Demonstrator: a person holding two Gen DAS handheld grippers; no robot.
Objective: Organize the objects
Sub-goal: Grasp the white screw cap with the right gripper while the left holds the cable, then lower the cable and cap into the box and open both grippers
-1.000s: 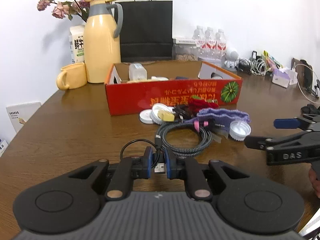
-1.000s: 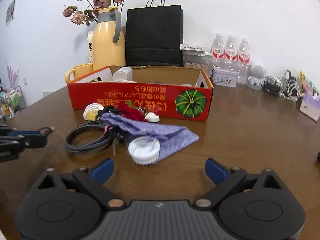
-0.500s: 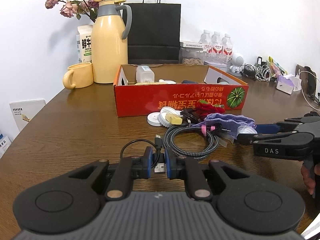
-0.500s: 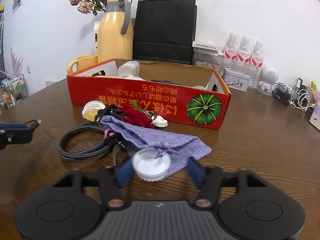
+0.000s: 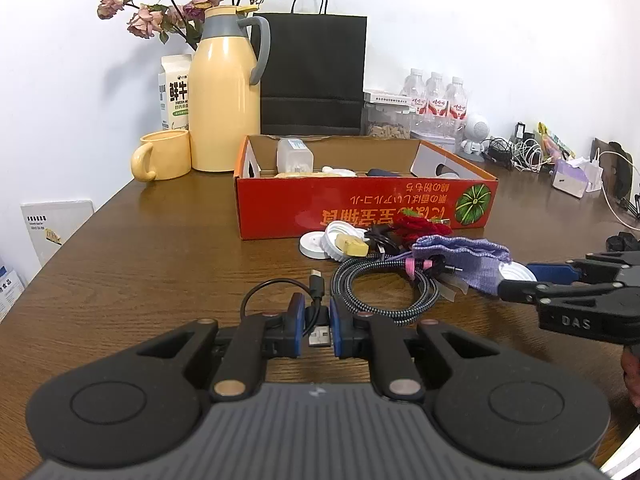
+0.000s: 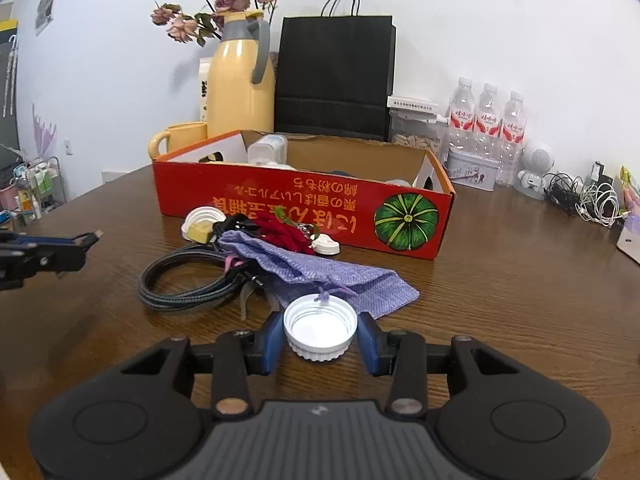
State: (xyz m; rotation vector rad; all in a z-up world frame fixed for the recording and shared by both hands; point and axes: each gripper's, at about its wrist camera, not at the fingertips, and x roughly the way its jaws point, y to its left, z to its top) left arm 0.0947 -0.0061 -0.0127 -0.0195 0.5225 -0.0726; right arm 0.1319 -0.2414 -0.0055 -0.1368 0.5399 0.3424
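Note:
My left gripper (image 5: 315,330) is shut on a short black USB cable (image 5: 318,320) and holds it above the table. My right gripper (image 6: 320,338) is shut on a white jar lid (image 6: 320,326), its pads (image 6: 273,340) against the lid's sides; it also shows in the left wrist view (image 5: 536,280). A coiled braided cable (image 6: 184,284), a purple cloth pouch (image 6: 332,272), red items (image 6: 284,230) and two other white lids (image 5: 320,242) lie in front of the red cardboard box (image 6: 304,204).
A yellow thermos (image 5: 224,104), a yellow mug (image 5: 162,156), a milk carton (image 5: 173,92) and a black paper bag (image 5: 312,76) stand behind the box. Water bottles (image 6: 486,116) and tangled cables (image 6: 580,196) are at the right back.
My right gripper moved forward around the white lid and shut on it. My left gripper kept hold of the USB cable and rose slightly.

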